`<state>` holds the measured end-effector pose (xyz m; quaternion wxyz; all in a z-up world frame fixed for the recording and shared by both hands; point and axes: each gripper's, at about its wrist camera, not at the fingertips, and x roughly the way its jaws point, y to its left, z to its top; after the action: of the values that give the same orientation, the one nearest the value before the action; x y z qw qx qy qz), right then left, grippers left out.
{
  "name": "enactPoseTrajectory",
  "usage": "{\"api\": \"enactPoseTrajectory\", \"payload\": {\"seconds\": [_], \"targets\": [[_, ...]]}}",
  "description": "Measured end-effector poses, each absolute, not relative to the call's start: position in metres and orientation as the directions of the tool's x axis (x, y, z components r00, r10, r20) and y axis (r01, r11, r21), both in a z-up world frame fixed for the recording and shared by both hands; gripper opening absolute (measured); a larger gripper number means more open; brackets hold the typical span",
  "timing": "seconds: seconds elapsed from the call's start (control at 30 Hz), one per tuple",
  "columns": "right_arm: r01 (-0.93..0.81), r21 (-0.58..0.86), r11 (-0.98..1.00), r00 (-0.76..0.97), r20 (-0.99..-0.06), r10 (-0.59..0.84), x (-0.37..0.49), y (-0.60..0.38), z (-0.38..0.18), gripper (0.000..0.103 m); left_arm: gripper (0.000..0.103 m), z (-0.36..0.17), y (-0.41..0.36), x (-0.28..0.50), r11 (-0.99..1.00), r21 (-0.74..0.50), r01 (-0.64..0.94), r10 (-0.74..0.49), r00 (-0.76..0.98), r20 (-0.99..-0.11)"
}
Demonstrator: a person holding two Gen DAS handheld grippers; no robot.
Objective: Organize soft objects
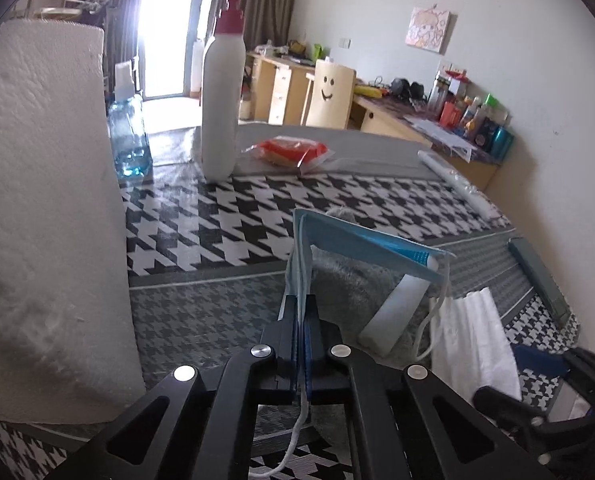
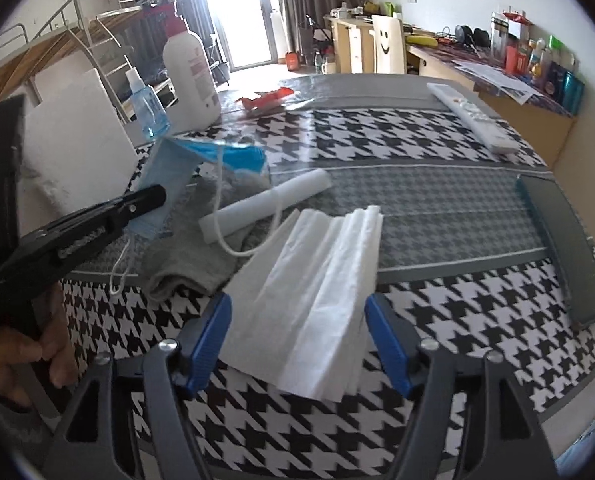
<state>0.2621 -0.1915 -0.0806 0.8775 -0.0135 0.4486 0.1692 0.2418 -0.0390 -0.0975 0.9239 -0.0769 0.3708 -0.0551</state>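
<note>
Left jaws: your left gripper (image 1: pixel 302 320) is clamped tight on one short edge of the blue face mask (image 1: pixel 361 240), pads fully together on the fabric.
Right jaws: your right gripper (image 2: pixel 297 340) stands wide, with the folded white tissue (image 2: pixel 313 280) lying between the blue pads (image 2: pixel 209 344) — nothing pinched.
Mask position: it is lifted and half-folded above the grey cloth (image 2: pixel 189 256), its far corner sagging, one ear loop (image 2: pixel 233 236) trailing over the white roll (image 2: pixel 265 204) that lies on that cloth.
Mask look: thin, pleated, limp; blue outside, paler inside, with white elastic loops.
Risk, snag: if you pull the mask away, the trailing loop could catch the white roll and drag it — it looks light enough to follow.
Risk, slip: you hold only an edge, so a quick swing may let the mask unfold or slide out.
Risk, tissue: closing the right jaws at this spot would likely bunch the layers rather than lift them flat.
Nearby: the paper towel roll (image 1: pixel 45 200) stands close on your left; a wide sweep could knock it.
</note>
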Motion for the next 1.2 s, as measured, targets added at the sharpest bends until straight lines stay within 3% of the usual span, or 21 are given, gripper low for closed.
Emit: {"api": "enactPoseTrajectory", "payload": {"seconds": [0.5, 0.53, 0.63, 0.7, 0.8, 1.2], "targets": [[-0.279, 0.014, 0.960, 0.542, -0.823, 0.169, 0.269, -0.164, -0.093, 0.072, 0.002, -0.054, -0.035, 0.201, 0.989, -0.137, 0.063, -0.127, 0.836, -0.534], [-0.276, 0.006, 0.961, 0.547, -0.821, 0.163, 0.269, -0.165, -0.093, 0.070, 0.002, -0.052, -0.035, 0.199, 0.989, -0.132, 0.061, -0.123, 0.840, -0.528], [-0.268, -0.006, 0.963, 0.555, -0.818, 0.150, 0.269, -0.166, -0.091, 0.050, 0.002, -0.047, -0.033, 0.193, 0.990, -0.123, 0.066, -0.120, 0.850, -0.514], [-0.265, -0.006, 0.964, 0.556, -0.818, 0.148, 0.269, -0.167, -0.090, 0.031, 0.002, -0.046, -0.033, 0.191, 0.990, -0.118, 0.072, -0.123, 0.850, -0.512], [-0.281, -0.011, 0.960, 0.557, -0.816, 0.154, 0.270, -0.168, -0.090, 0.014, 0.002, -0.045, -0.034, 0.189, 0.992, -0.109, 0.070, -0.117, 0.853, -0.509], [-0.309, 0.104, 0.945, 0.608, -0.743, 0.281, 0.255, -0.191, -0.054, 0.011, 0.002, -0.036, -0.022, 0.177, 0.992, -0.109, 0.065, -0.110, 0.867, -0.487]]}}
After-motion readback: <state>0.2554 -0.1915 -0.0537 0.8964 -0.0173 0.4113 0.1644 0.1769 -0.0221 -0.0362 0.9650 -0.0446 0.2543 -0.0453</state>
